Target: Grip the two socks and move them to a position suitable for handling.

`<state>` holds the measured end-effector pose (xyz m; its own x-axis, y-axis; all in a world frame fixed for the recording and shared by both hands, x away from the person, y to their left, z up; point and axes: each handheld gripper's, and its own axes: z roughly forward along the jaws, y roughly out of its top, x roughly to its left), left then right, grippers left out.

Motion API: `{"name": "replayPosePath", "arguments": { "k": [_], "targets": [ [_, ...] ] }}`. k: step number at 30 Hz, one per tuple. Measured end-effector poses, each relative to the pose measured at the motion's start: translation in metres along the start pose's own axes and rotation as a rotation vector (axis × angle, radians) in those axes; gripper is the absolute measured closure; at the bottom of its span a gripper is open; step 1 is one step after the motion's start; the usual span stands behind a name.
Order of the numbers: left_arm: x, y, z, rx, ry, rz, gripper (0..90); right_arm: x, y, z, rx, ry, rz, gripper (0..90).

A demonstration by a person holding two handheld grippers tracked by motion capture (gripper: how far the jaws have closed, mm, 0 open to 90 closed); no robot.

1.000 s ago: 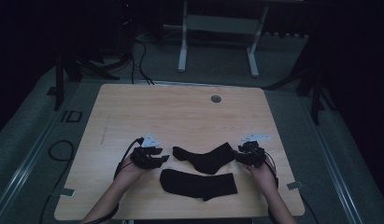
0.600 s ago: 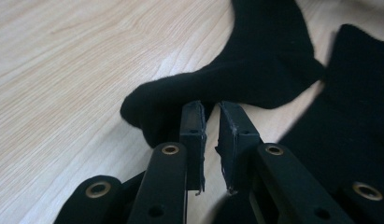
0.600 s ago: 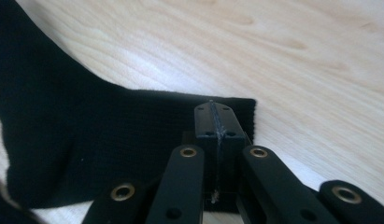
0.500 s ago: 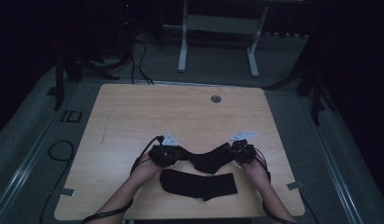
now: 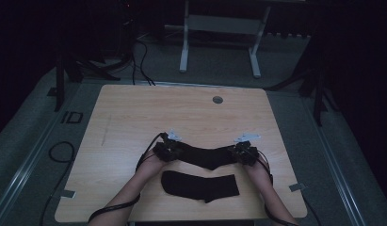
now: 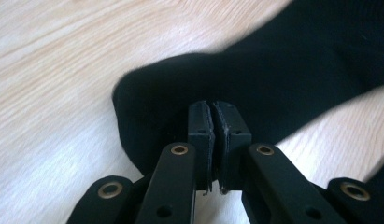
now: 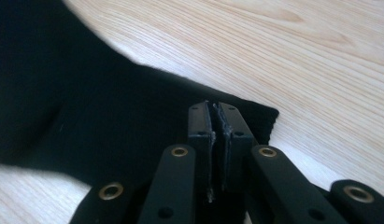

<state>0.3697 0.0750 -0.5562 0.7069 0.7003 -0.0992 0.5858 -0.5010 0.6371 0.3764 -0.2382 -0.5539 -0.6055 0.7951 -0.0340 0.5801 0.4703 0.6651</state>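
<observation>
Both hands have slid inward across the desk since a second ago, onto the farther black sock, which lies stretched just behind the nearer black sock. From above the tips are too dark to read. Up close, the left gripper has just closed, pinching the sock's rounded end; the right gripper pinches its straight-edged end.

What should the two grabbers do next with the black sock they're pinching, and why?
Probably lift the far black fabric sock a little and carry it over the near black fabric sock. The left gripper has just closed on one end and the right gripper pinches the other, so it is stretched between them on the light wooden table, with its mate flat just in front.
</observation>
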Motion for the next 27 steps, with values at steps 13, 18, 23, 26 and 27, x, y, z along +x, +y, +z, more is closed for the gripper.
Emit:
{"name": "replayPosePath", "arguments": {
  "k": [13,18,23,26,27],
  "targets": [
    [0.000,-0.029,-0.023,0.000,-0.006,-0.030,85.2,0.010,0.000,0.003,-0.024,0.031,-0.014,82.5],
    [0.007,-0.034,-0.027,-0.008,-0.001,-0.056,85.2,0.016,0.005,0.008,-0.029,0.043,-0.025,82.4],
    [0.007,-0.034,-0.028,-0.006,-0.002,-0.052,85.1,0.017,0.007,0.009,-0.027,0.045,-0.023,81.9],
    [0.007,-0.034,-0.028,-0.008,-0.019,-0.051,83.7,0.017,0.007,0.009,-0.023,0.054,-0.010,79.0],
    [0.006,-0.034,-0.030,-0.015,-0.020,-0.041,76.9,0.018,0.009,0.007,-0.023,0.060,-0.013,73.4]
  ]
}}
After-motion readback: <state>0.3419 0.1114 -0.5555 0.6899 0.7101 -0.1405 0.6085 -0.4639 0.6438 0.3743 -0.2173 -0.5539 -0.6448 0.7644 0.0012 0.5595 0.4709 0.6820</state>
